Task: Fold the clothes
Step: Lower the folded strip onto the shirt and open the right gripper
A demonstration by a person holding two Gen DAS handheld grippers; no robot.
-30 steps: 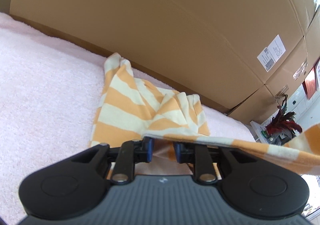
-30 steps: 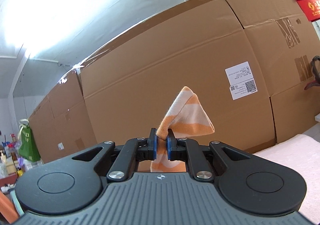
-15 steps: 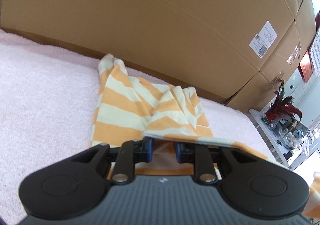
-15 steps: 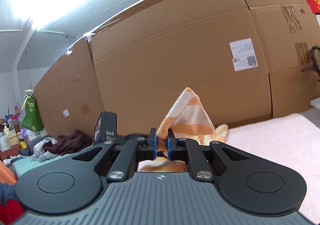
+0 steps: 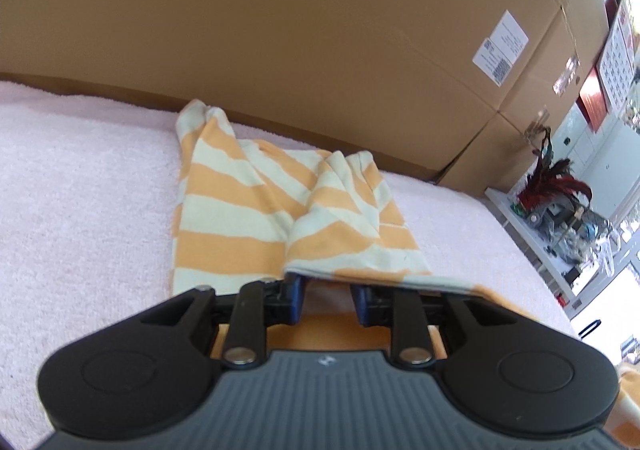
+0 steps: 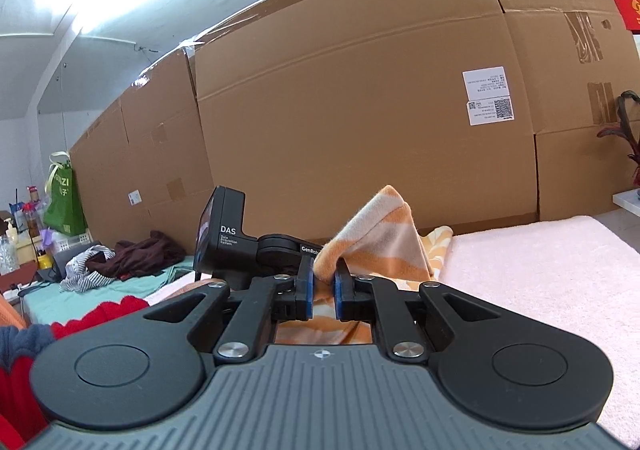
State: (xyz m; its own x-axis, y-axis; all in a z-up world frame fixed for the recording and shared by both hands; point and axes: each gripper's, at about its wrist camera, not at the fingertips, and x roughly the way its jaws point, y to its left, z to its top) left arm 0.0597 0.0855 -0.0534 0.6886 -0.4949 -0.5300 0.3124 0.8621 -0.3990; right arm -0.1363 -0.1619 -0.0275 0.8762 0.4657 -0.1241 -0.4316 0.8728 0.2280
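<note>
Garment: an orange-and-cream striped knit (image 5: 240, 206) lies partly bunched on the pink terry cover (image 5: 80, 210), its far end near the cardboard boxes (image 5: 280, 30); one edge runs off toward the lower right of the left wrist view.
Left gripper (image 5: 327, 300): its blue pads stand apart with fabric across the gap beneath a raised hem. Whether they pinch it cannot be told; the placement suggests holding one edge low.
Right gripper (image 6: 323, 282): pressed together on a doubled corner of the same garment (image 6: 380, 234), which peaks above the pads — held high, probably so the layer can be carried over the rest.
Other gripper seen from the right: the black body marked "DAS" (image 6: 228, 238) sits just left of the pinched corner, low by the cloth.
Stage, as judged: a fold in hand, one corner lifted and the body on the cover.
Containers: a green bag (image 6: 64, 194) at far left — contents not legible; loose dark and striped clothes (image 6: 120, 258) lie on a green surface, in no container.
</note>
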